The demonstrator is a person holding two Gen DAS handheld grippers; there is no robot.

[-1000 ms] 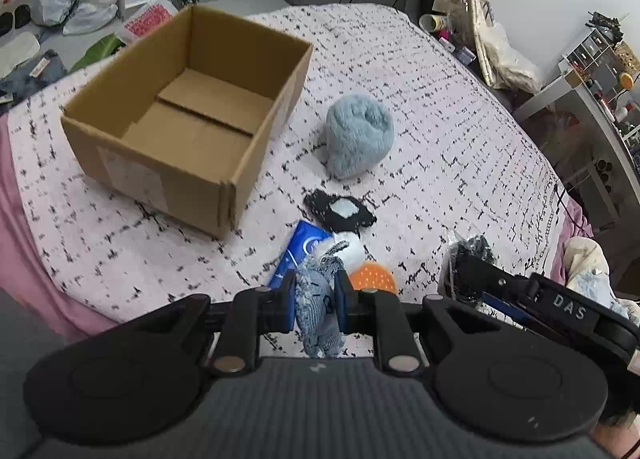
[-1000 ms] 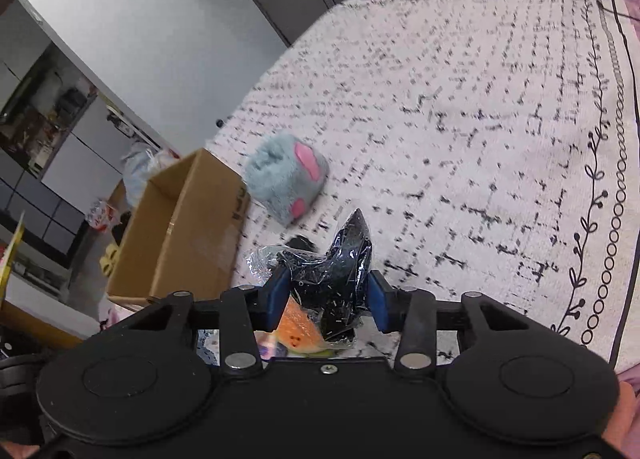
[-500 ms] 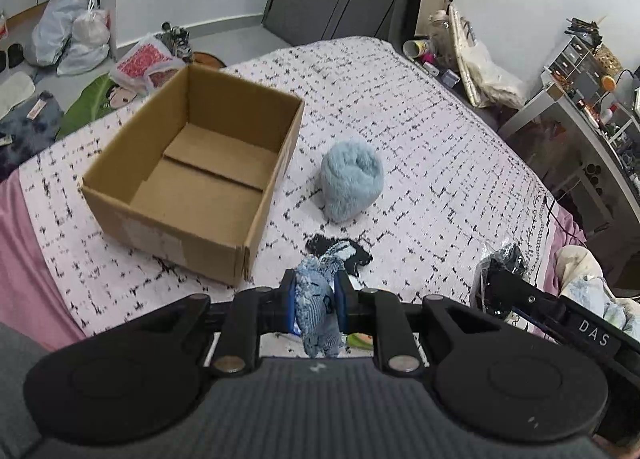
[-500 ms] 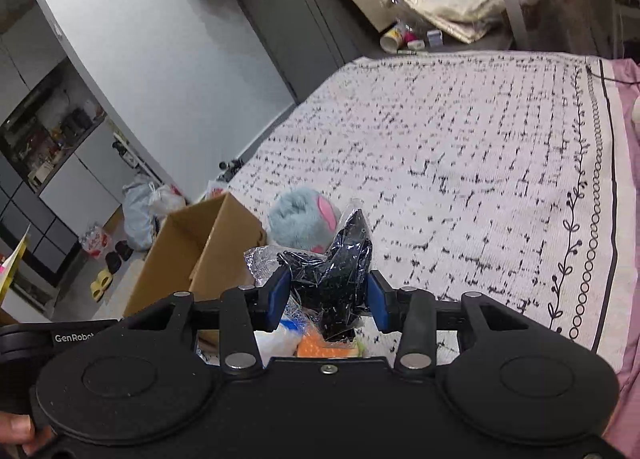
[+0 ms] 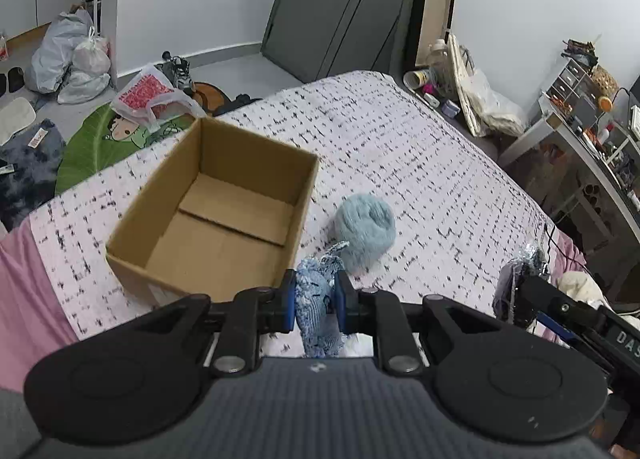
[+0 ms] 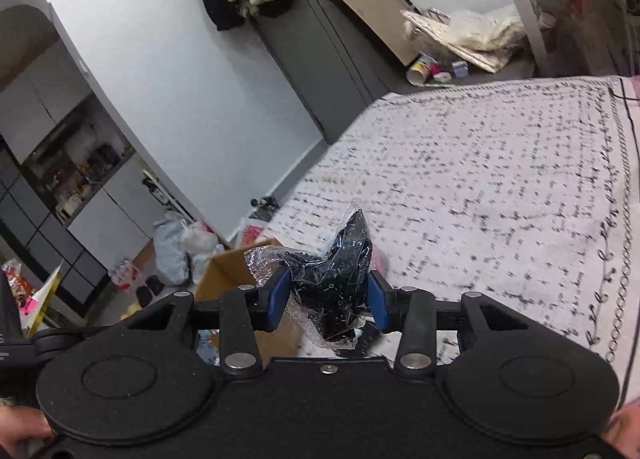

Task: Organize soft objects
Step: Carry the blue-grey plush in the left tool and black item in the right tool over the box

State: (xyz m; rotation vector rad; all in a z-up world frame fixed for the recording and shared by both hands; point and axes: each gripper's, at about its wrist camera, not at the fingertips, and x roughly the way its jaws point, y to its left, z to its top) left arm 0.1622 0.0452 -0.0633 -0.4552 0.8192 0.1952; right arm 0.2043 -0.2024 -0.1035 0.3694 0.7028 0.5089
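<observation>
We see two views from hand-held tongs above a bed covered with a white spread flecked in black.

In the left view, the left tongs are clamped on a blue-and-white cloth. Its long axis runs roughly upright between the pads: a thin tip pokes up and to the right above them, and the bulk hangs down below. Just past the tongs, on the bed, sits an open box of brown cardboard, with nothing inside. Its long axis runs from the near left corner toward the far right. Right of the box, close by but not touching, lies a fluffy pale blue plush. At the right edge of this view we see the right tongs side-on with a crinkled bag at their tip.

In the right view, the right tongs are clamped on that bag: clear plastic wrapped round something black. It stands nearly upright, with a pointed end rising up and slightly right, and a crumpled clear flap spreading left. Behind the left pad only one corner of the box shows, and the plush is hidden. This view shows the bed's bordered edge at right, which the left view does not. A bit of a hand shows at the bottom left corner.
</observation>
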